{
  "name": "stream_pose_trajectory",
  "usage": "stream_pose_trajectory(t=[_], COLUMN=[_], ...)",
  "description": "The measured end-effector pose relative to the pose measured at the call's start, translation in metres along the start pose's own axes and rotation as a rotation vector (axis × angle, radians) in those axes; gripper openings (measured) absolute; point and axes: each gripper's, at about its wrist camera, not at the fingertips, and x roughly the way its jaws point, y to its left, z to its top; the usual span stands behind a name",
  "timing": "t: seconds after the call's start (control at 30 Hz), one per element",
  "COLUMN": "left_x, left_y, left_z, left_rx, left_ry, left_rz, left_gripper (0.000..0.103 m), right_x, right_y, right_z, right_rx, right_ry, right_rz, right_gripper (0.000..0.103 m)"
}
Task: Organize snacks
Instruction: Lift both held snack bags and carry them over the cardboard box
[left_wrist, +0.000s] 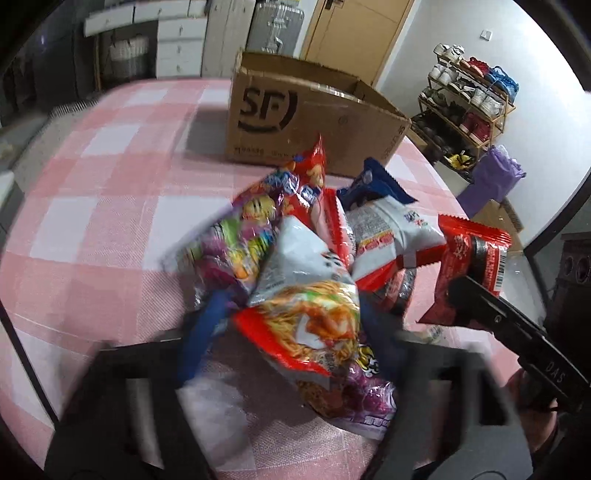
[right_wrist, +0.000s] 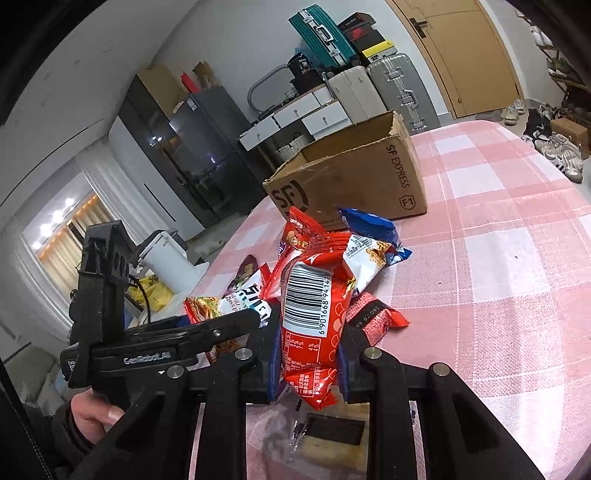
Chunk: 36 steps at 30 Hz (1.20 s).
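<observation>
A heap of snack packets (left_wrist: 295, 229) lies on the pink checked tablecloth (left_wrist: 92, 184) in front of an open cardboard SF box (left_wrist: 295, 122). My left gripper (left_wrist: 288, 332) is shut on a white and red noodle packet (left_wrist: 310, 295), its blue pads on both sides. My right gripper (right_wrist: 306, 354) is shut on a red packet with a barcode (right_wrist: 314, 306) and holds it upright above the table. The right gripper with the red packet (left_wrist: 469, 269) also shows in the left wrist view. The box (right_wrist: 351, 173) stands behind the heap (right_wrist: 351, 243) in the right wrist view.
A shoe rack (left_wrist: 465, 107) and a purple bag (left_wrist: 491, 177) stand beyond the table's right edge. Suitcases (right_wrist: 369, 74), drawers (right_wrist: 306, 114) and a dark fridge (right_wrist: 192, 147) line the far wall. A flat clear packet (right_wrist: 325, 428) lies under my right gripper.
</observation>
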Motion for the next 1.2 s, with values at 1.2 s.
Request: stream_pose_trajectory(t=[1.2], left_x=[-0.098], left_y=[-0.009], left_z=[0.088], left_rx=[0.077], left_ry=[-0.179], left_rz=[-0.157], left_gripper=[0.034], right_x=[-0.014], right_y=[0.032], right_z=[0.075], right_rx=[-0.132], right_ry=[-0.071], right_rz=[-0.014], right_gripper=[0.023])
